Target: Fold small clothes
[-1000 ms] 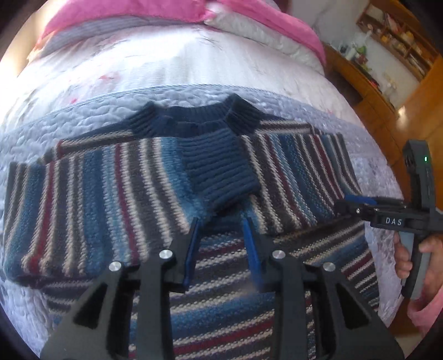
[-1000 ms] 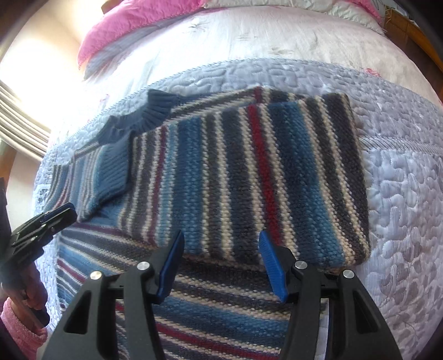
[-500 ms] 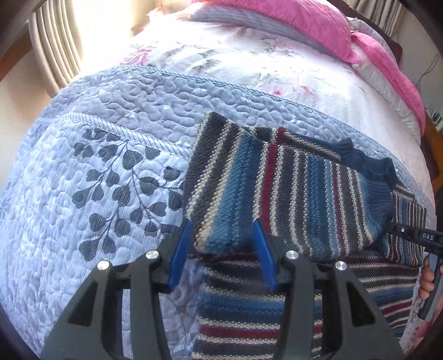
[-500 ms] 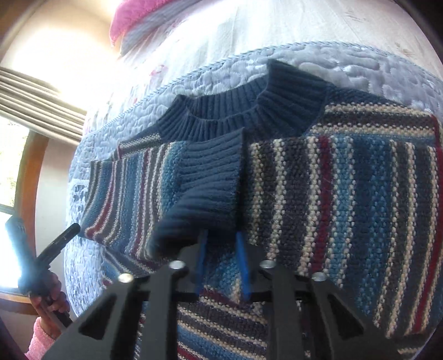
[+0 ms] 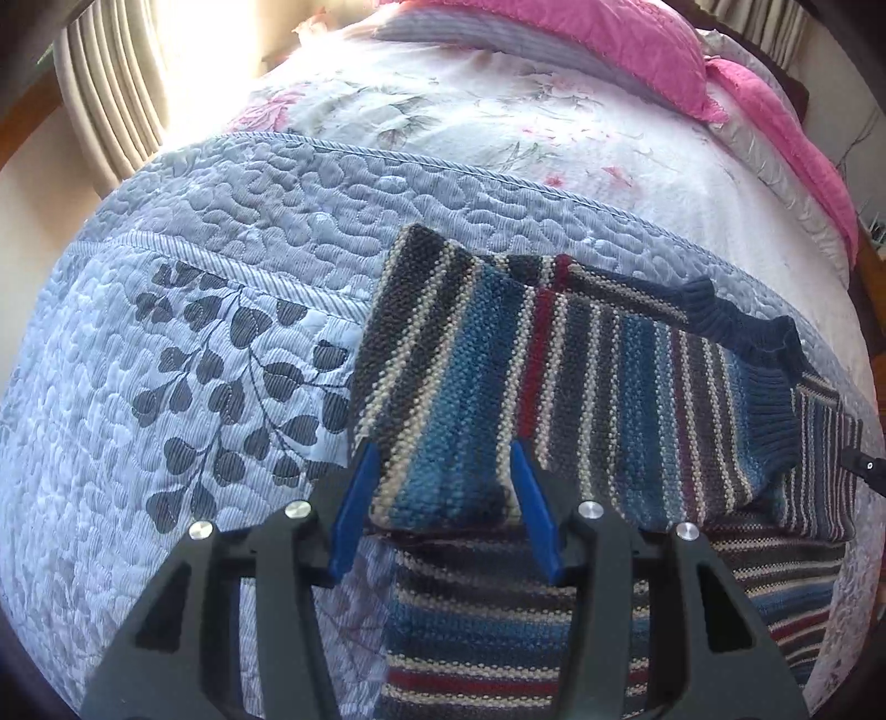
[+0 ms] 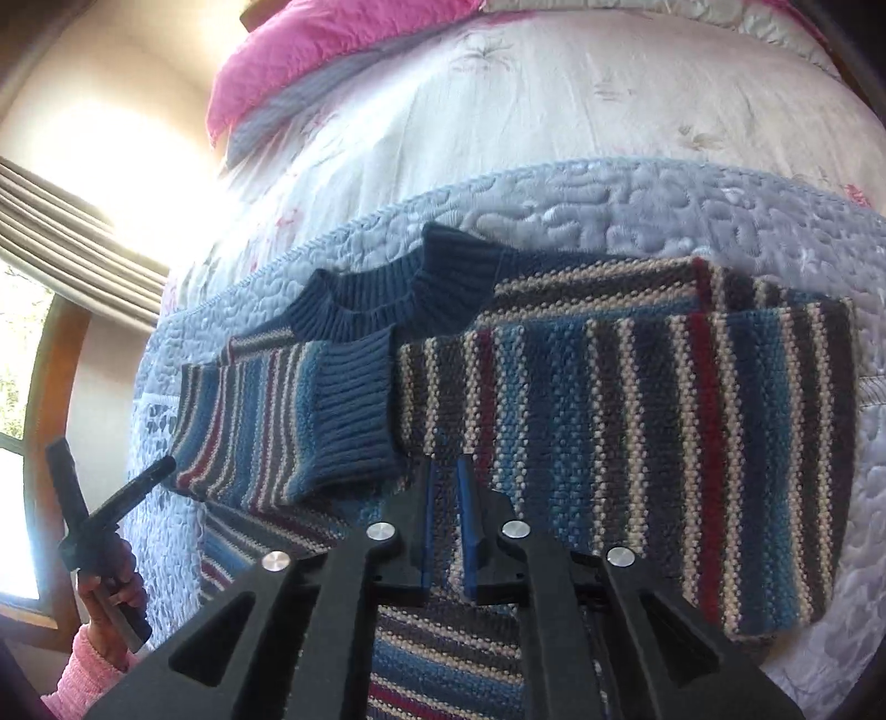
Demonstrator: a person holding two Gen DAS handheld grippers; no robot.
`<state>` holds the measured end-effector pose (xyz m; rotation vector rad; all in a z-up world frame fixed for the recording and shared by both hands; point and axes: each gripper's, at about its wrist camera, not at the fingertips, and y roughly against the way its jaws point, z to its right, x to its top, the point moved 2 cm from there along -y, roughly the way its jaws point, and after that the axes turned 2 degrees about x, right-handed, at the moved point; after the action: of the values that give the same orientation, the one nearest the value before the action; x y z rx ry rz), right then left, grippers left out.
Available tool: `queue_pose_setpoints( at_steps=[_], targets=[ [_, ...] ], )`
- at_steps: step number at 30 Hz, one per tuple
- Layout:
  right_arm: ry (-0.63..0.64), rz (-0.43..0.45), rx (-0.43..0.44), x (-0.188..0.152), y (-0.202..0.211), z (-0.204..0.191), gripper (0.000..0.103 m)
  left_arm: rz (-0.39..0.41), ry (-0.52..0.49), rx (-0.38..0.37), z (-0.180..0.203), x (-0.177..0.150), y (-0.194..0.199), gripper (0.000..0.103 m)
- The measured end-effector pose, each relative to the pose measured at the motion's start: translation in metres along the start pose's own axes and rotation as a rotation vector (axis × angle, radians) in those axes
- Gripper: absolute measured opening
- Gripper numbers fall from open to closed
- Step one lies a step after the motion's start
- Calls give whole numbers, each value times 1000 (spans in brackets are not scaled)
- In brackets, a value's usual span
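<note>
A striped knit sweater point(image 5: 554, 399) point(image 6: 637, 432) in navy, blue, cream and dark red lies flat on the bed, with both sleeves folded across the chest. Its navy ribbed collar point(image 6: 387, 299) points toward the pillows. My left gripper point(image 5: 443, 512) is open, and its blue pads straddle the lower edge of the folded left sleeve near the sweater's left side. My right gripper point(image 6: 447, 520) is at the lower edge of the right sleeve, beside the navy cuff point(image 6: 354, 410). Its pads are nearly together with knit pinched between them. The left gripper point(image 6: 119, 498) also shows in the right wrist view, in a hand with a pink sleeve.
The sweater rests on a light-blue quilted bedspread point(image 5: 221, 310) with a dark leaf pattern. Beyond it are a floral sheet point(image 5: 470, 122) and pink pillows point(image 5: 581, 33). Curtains point(image 5: 111, 99) and a wood-framed window point(image 6: 39, 443) are on the left.
My left gripper swung from the sweater's middle to its left side and opened wider. My right gripper moved from the right sleeve to the middle by the cuff, and its fingers closed.
</note>
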<state>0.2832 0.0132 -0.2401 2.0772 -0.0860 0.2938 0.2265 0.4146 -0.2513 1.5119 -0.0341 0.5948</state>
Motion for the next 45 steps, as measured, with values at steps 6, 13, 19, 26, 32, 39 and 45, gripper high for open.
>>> queue_pose_setpoints(
  at_steps=[6,13,19,26,32,39,45],
  targets=[
    [7,-85,69,1,-57,-19,38,2,-36,9,9,2,5,54],
    [31,-12,111,6,-39,-26,9,-6,1,37,-12,3,6,58],
    [6,123,77,2,30,1,9,-18,-20,56,-4,2,-8,58],
    [-36,55,-113,-12,9,50,3,-108,-115,110,30,-5,-54,58],
    [-33,73,-108,-27,15,54,3,-105,-111,109,32,-6,-49,58],
    [28,71,-79,-10,11,27,12,-65,-141,0,64,-7,-25,63],
    [-4,17,-112,-20,-23,37,7,-127,-197,30,74,-29,-60,67]
  ],
)
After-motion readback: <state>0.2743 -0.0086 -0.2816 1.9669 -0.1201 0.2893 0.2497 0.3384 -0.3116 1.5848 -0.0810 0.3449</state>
